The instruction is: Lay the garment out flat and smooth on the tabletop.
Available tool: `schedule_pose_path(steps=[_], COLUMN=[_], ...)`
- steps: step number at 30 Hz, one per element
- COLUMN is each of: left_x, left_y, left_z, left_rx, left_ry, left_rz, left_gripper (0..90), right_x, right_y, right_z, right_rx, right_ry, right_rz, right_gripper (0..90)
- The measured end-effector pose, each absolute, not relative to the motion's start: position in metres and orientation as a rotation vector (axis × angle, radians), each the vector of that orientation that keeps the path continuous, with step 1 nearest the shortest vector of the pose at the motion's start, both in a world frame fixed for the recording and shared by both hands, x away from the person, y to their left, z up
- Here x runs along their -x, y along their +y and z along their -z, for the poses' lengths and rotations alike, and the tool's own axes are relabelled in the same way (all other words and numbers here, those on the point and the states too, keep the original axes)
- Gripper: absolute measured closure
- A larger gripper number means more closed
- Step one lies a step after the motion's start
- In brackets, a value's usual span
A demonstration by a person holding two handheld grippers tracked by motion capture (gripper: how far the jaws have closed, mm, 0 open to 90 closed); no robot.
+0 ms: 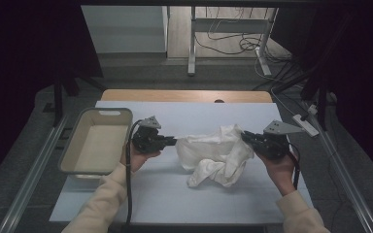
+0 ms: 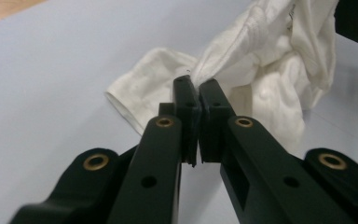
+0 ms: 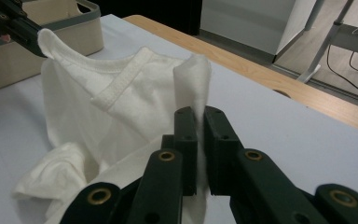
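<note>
Nearest, the person's sleeves come in from the bottom edge; the left gripper [image 1: 171, 141] has its jaws clamped on one edge of the white garment [image 1: 214, 154], and the right gripper [image 1: 245, 136] pinches a fold at the opposite side; the cloth hangs between them, its lower part bunched on the pale blue table cover [image 1: 141, 199]; beyond the left gripper, a beige tub [image 1: 76, 143] stands just beside it.

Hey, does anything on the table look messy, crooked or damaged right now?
Only the white garment looks untidy: it hangs crumpled between the left gripper and right gripper, each shut on an edge, with a twisted part trailing on the table. No visible damage. The basket sits straight.
</note>
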State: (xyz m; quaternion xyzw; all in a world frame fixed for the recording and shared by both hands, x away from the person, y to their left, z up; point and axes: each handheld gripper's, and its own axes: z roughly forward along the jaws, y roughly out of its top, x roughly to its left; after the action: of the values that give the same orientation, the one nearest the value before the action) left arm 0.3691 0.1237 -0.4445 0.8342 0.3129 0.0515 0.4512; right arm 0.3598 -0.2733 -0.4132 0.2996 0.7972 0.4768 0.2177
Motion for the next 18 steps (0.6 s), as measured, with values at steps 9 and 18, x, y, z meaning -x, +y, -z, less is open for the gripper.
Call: schedule_pose_path(steps=[9, 18], left_x=[-0.389, -0.405], left_y=[0.116, 0.112], left_z=[0.441, 0.435], left_rx=[-2.076, -2.091], left_ry=[0.826, 0.841], left_rz=[-0.153, -0.154], left_gripper=[86.6, 86.5], right_x=[-0.383, -0.396], right_y=[-0.271, -0.273], right_z=[0.414, 0.417], right_rx=[-0.860, -0.879], right_ry=[2.228, 2.225], right_rz=[-1.262, -1.259], right_gripper=[83.6, 83.6])
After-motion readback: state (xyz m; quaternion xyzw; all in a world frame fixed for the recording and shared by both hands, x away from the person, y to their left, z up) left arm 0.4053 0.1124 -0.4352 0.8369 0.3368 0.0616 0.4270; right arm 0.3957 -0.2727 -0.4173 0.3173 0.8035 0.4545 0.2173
